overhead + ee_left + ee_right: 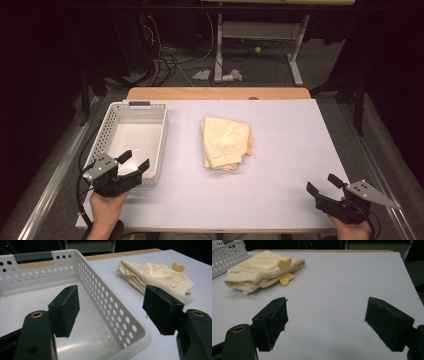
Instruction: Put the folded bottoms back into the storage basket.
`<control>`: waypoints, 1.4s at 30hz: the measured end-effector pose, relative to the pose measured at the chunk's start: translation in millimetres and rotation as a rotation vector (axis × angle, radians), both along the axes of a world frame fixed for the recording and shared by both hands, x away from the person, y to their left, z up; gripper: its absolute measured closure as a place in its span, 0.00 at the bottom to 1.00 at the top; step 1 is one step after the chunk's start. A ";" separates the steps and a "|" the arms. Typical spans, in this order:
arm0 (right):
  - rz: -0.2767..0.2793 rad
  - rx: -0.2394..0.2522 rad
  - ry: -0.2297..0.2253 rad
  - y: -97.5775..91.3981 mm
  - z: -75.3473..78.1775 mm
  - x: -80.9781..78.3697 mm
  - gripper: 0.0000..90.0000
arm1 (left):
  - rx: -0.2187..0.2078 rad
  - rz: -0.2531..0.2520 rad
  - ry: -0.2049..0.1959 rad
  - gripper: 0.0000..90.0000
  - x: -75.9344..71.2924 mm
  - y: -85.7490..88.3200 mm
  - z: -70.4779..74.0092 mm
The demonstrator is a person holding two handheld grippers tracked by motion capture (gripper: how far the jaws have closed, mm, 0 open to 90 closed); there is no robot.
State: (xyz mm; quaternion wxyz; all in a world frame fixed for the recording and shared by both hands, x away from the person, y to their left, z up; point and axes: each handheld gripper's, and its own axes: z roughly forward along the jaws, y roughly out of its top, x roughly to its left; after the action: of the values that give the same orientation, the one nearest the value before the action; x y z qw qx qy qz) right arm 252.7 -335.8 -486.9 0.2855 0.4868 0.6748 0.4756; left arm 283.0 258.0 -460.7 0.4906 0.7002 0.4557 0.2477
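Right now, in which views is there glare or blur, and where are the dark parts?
High view: the room around the table is dark, and the basket floor shines. Left gripper view: the same floor gives glare, and the near fingers look soft. Right gripper view: light is even, and the folded cloth is sharp.

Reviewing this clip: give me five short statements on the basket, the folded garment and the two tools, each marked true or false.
1. The white basket is empty. True.
2. The folded cream garment lies inside the basket. False: it lies on the table, to the right of the basket.
3. The left tool grips the basket's rim. False: its jaws stand open over the basket's near corner.
4. The right tool is open and holds nothing. True.
5. The garment is hanging from the right tool. False: it lies flat on the table, apart from both tools.
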 end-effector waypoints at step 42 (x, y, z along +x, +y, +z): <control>0.008 -0.001 0.000 0.4 0.0 0.2 0.22 | -0.004 -0.073 -0.011 0.32 6.3 -23.0 2.1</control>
State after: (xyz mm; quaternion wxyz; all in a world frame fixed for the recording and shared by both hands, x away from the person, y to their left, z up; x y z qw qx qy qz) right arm 253.0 -335.4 -486.9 0.2840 0.4841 0.6769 0.4763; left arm 289.4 235.1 -458.6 0.5032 0.7140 0.4277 0.2326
